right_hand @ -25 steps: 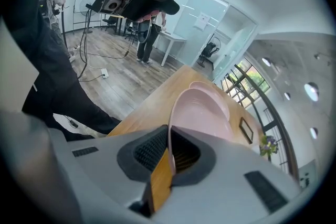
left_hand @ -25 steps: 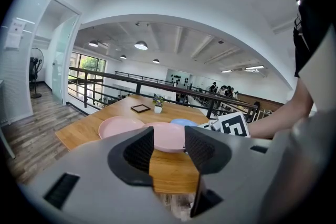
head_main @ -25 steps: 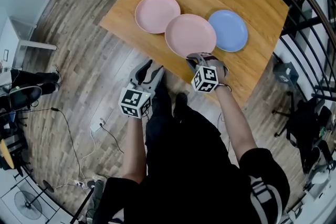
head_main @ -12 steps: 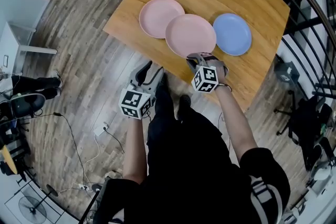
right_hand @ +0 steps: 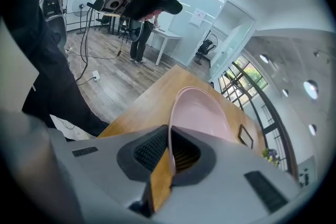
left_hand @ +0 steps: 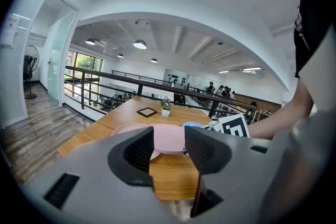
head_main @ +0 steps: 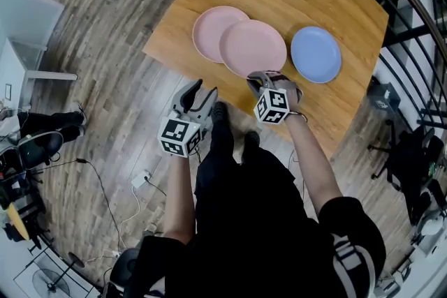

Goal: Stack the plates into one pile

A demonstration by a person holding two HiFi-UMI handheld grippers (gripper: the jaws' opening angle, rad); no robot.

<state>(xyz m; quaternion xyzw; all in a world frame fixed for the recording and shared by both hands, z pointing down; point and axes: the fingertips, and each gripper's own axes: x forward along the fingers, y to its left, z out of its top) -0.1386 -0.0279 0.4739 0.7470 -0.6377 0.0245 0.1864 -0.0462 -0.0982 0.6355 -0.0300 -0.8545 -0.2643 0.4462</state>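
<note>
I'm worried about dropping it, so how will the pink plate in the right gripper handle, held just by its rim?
Probably stiff: the pink plate shows no bend though the right gripper pinches only its near rim. It may tilt in the grip, since nearly all of it juts beyond the gripper. Its smooth rim looks likely to slip.

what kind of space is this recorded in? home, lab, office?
Probably an open-plan office or studio, perhaps on an upper level. A black railing runs past the wooden table, and behind the person are glass-walled rooms and a white desk on a wood floor.
</note>
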